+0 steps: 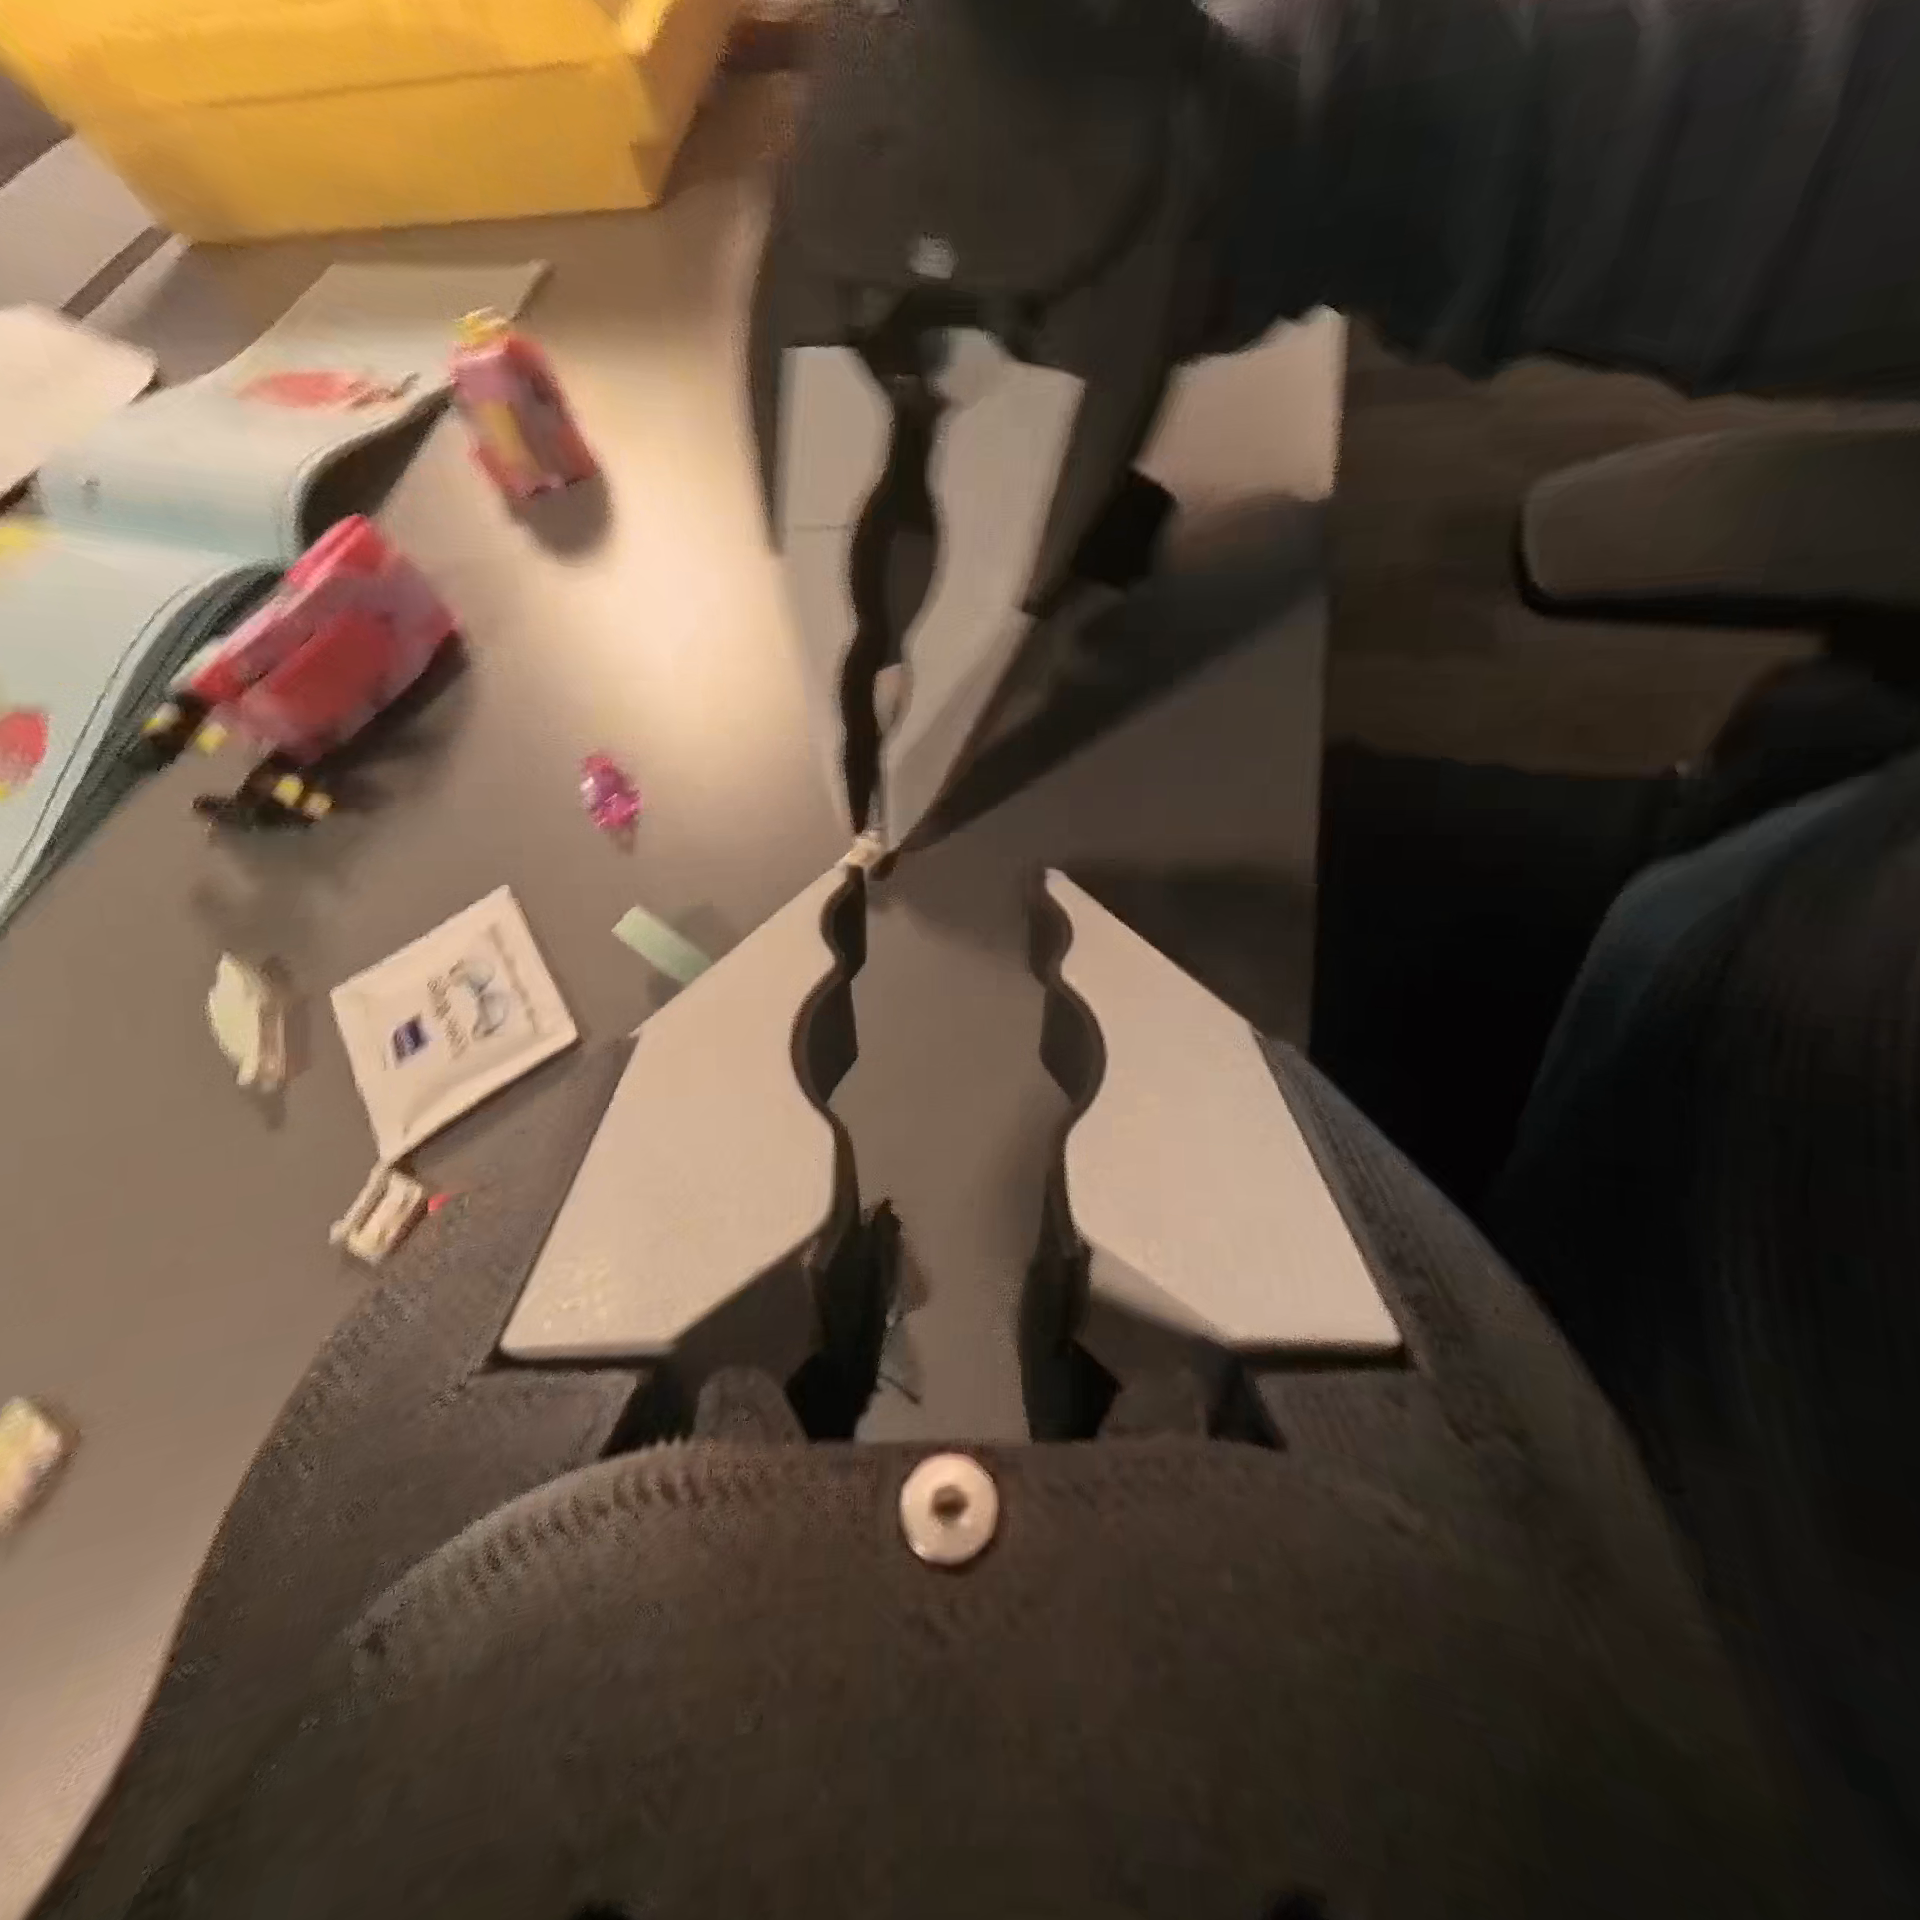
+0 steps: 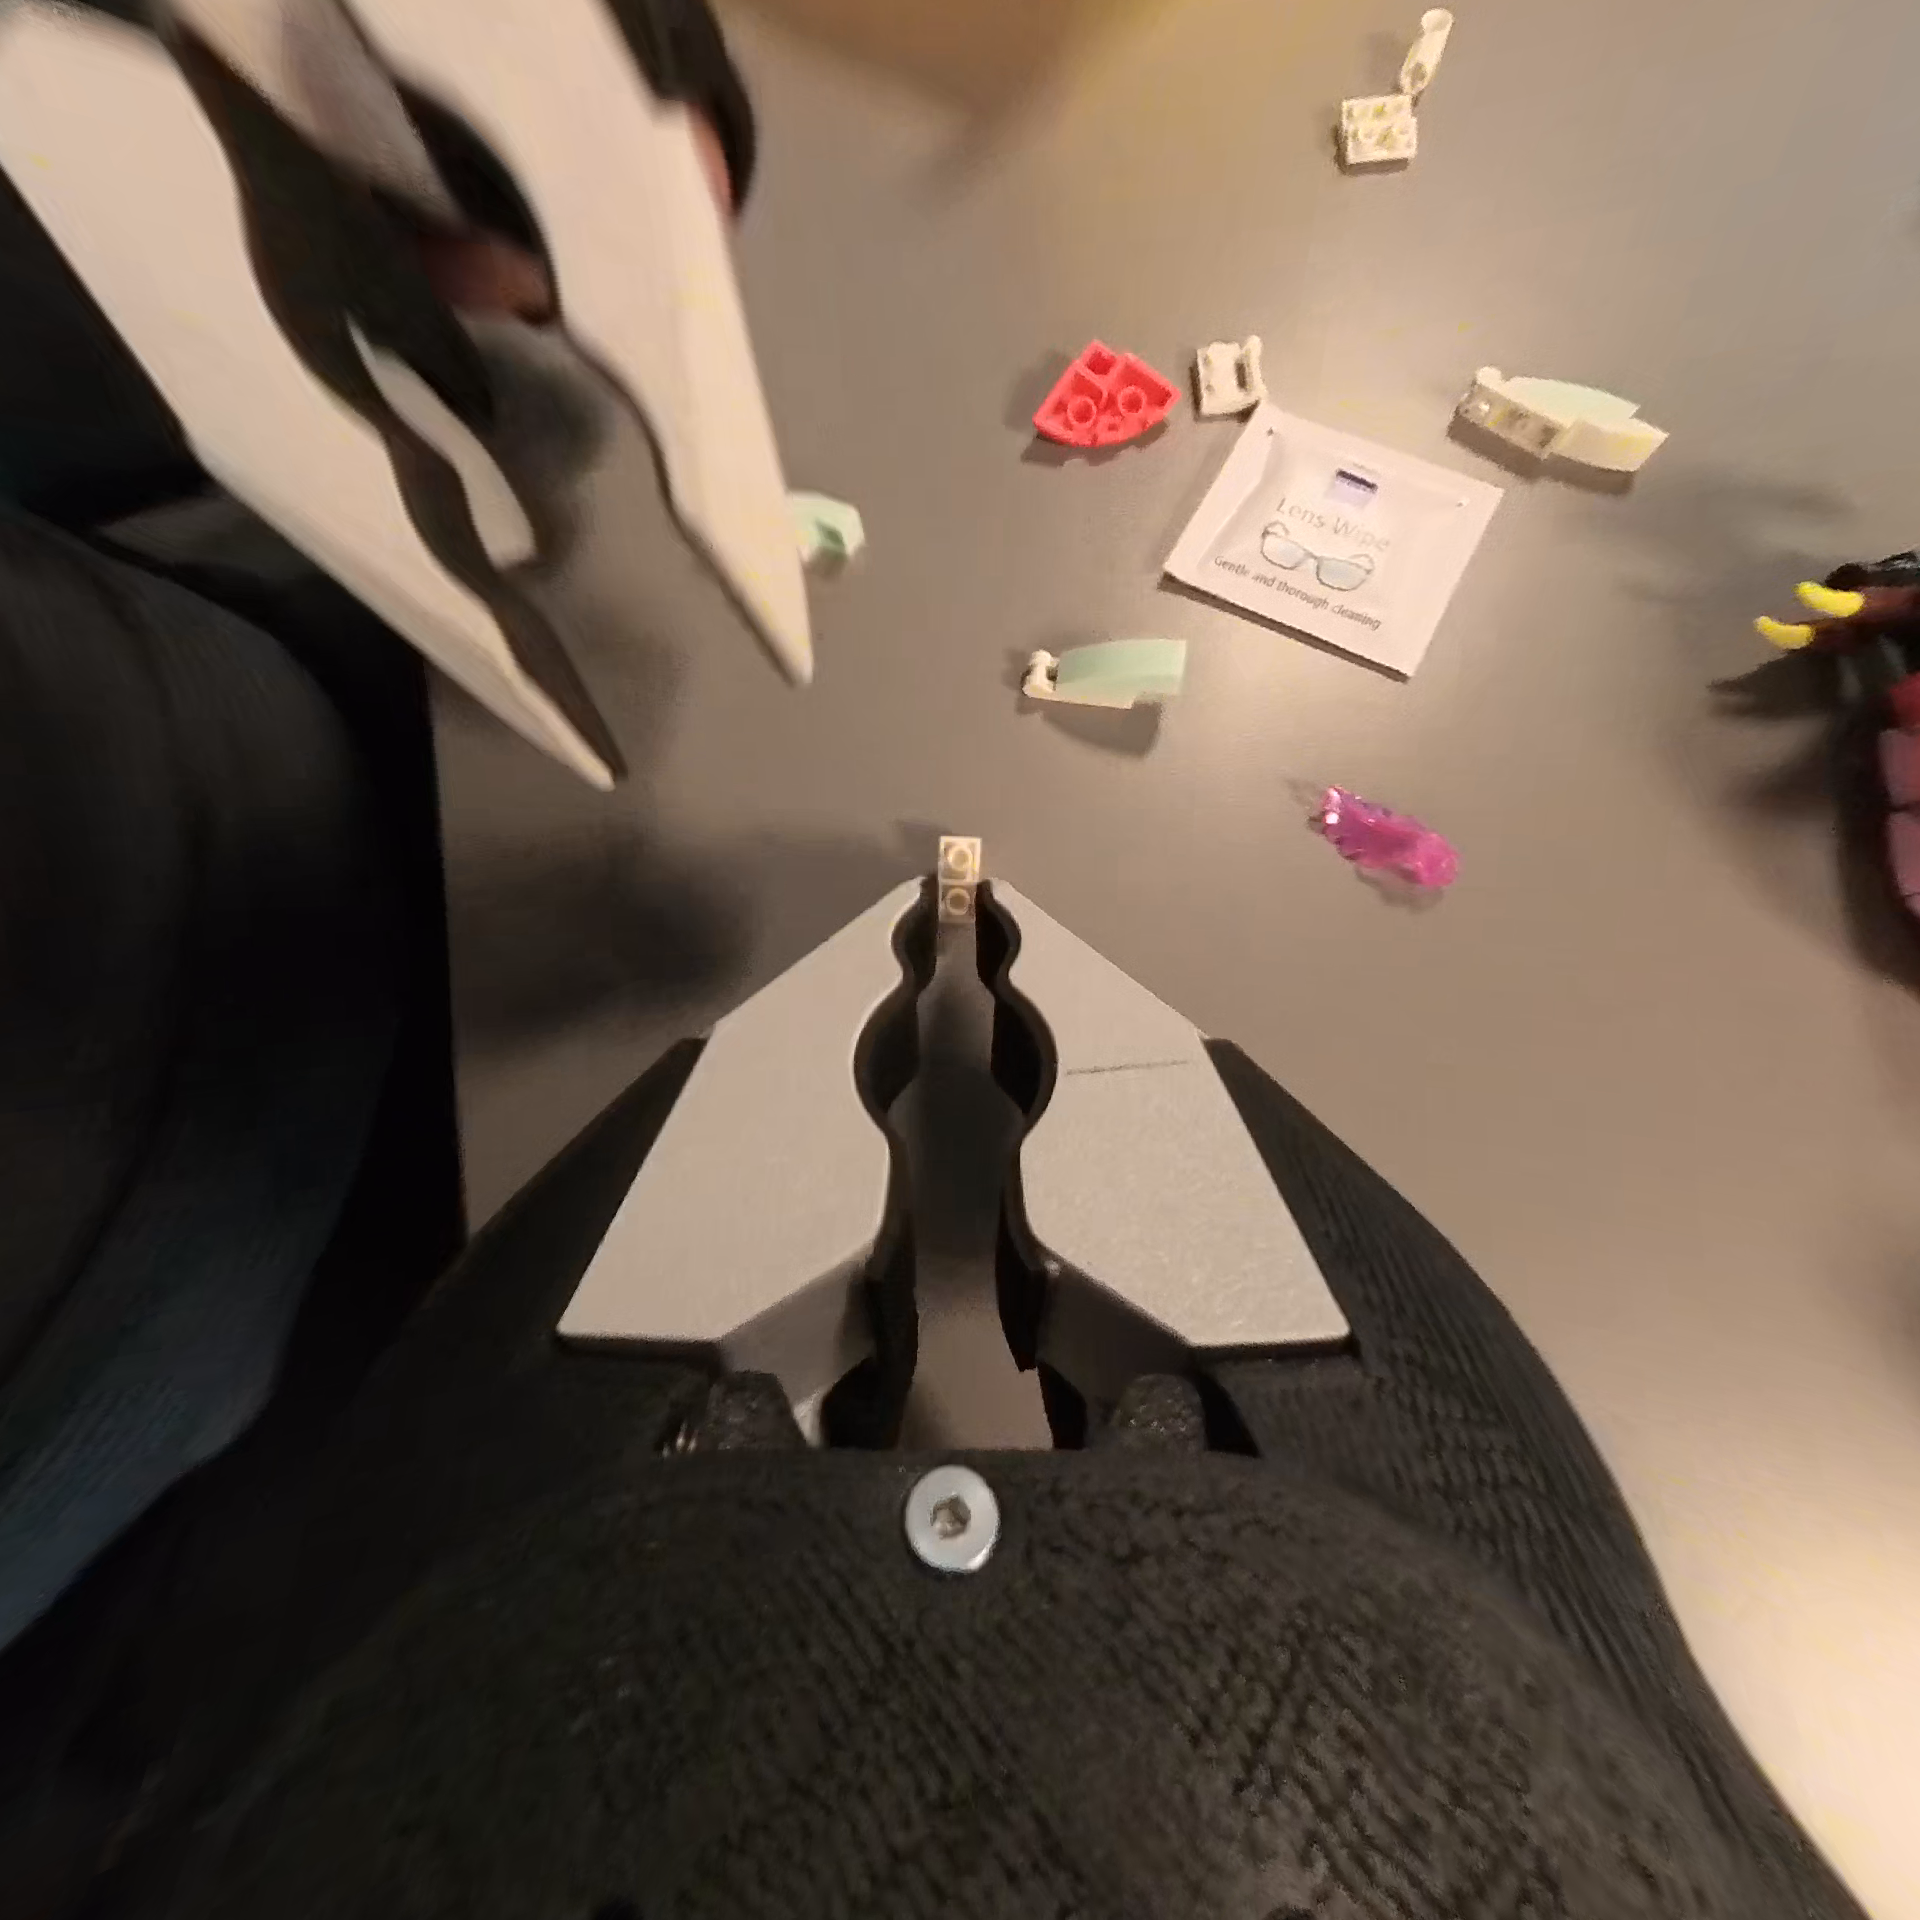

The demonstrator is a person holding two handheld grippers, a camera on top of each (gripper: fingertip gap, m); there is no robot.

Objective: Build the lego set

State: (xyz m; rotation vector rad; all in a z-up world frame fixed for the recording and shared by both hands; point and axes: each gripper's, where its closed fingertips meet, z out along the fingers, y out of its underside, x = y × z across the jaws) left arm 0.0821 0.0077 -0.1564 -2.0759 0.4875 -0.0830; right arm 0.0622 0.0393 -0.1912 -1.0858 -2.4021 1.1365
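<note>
Table point(image 2: 1558, 1143): grey, scattered with small building-toy parts; a yellow box point(image 1: 364, 104) sits at the far edge in the left wrist view.
Booklets point(image 1: 156, 499): pale blue, lying open beside a pink-red built model point(image 1: 322, 634).
White sachet point(image 2: 1335, 540): flat on the table, well apart from both tools.
Loose parts: a red wedge piece point(image 2: 1107, 395), a mint sloped piece point(image 2: 1117, 670) and a clear pink piece point(image 2: 1387, 836) lie apart from one another.
Left tool point(image 1: 951, 888): spread and bare, one tip just beside the right tool's tips.
Right tool point(image 2: 958, 883): clenched on a small cream two-stud plate point(image 2: 958, 873), raised off the table; half the plate sticks out past the tips.
Handling judgement: so little plate is gripped that it could pivot or pop out; steady pressure and slow motion suit it, and the left tool should pinch the free end squarely.
</note>
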